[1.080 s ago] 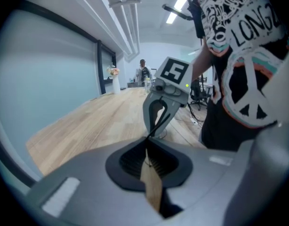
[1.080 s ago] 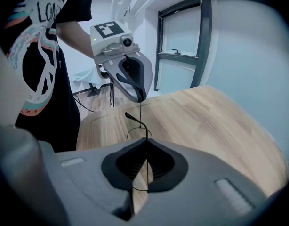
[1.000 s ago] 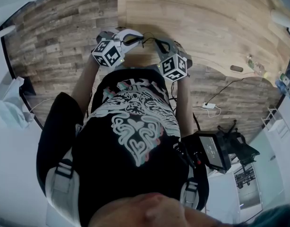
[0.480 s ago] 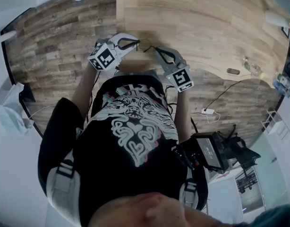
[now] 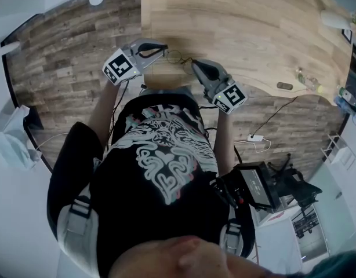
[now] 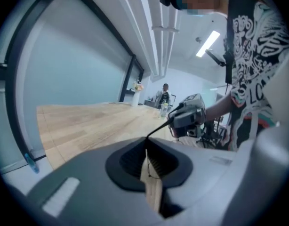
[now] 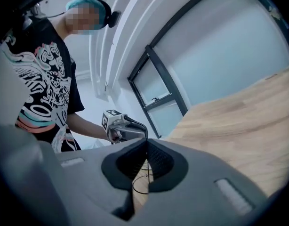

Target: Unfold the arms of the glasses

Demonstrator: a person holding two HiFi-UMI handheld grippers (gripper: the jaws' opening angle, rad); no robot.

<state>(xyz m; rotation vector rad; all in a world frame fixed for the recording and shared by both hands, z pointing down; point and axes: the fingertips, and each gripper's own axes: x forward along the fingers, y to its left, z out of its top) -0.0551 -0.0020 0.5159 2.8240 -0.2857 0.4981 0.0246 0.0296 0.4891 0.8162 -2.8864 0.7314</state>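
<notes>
The thin wire-framed glasses (image 5: 175,56) hang over the near edge of the wooden table (image 5: 236,28), stretched between my two grippers. My left gripper (image 5: 164,50) is shut on one end of them. In the left gripper view a black arm (image 6: 158,128) runs from the closed left gripper (image 6: 146,140) across to the right gripper (image 6: 187,117). My right gripper (image 5: 195,63) is shut on the other end. In the right gripper view a round wire rim (image 7: 139,185) shows below the closed right gripper (image 7: 147,141), with the left gripper (image 7: 123,128) beyond it.
A small dark object (image 5: 283,86) and a bottle (image 5: 308,80) lie at the table's curved right edge. A cable with a white adapter (image 5: 256,136) lies on the plank floor. A black device (image 5: 262,184) hangs at the person's right hip.
The two grippers have drawn apart, the left one leftwards and the right one rightwards and nearer. The glasses now span the gap between them.
</notes>
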